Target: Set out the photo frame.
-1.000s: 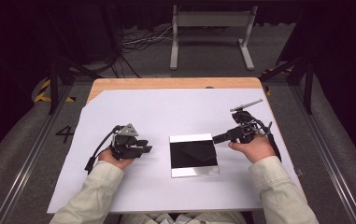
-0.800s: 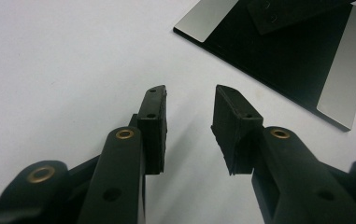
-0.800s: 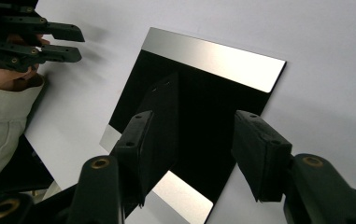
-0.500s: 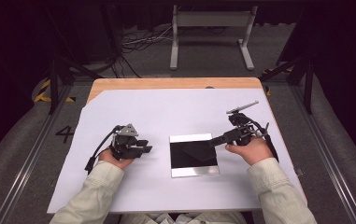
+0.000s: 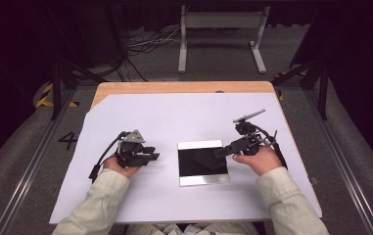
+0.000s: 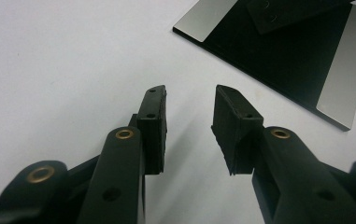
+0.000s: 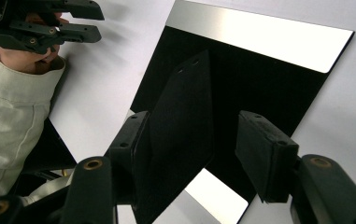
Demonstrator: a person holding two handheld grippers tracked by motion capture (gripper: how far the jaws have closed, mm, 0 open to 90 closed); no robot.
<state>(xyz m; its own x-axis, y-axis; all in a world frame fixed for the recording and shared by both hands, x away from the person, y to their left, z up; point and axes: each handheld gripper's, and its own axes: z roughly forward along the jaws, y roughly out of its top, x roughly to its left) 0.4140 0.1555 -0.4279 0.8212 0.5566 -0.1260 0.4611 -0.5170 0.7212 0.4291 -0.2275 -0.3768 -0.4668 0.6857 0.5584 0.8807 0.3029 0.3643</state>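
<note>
A flat square plate, black with silver edge strips (image 5: 203, 163), lies mid-tabletop (image 5: 174, 117). The right hand-held gripper (image 5: 221, 151) hovers above it, jaws just opening, empty; the left hand-held gripper (image 5: 153, 156) rests open beside it.

Left hand-held gripper (image 5: 150, 157) rests low, jaws apart — right hand-held gripper (image 5: 221, 152) jaws have just been opening.

Overhead forward-down; two close gripper-mounted views

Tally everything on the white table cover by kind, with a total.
Flat square black-and-silver photo frame lying face down: 1
Black hand-held two-jaw tool: 2 (left, right)
Total: 3
</note>
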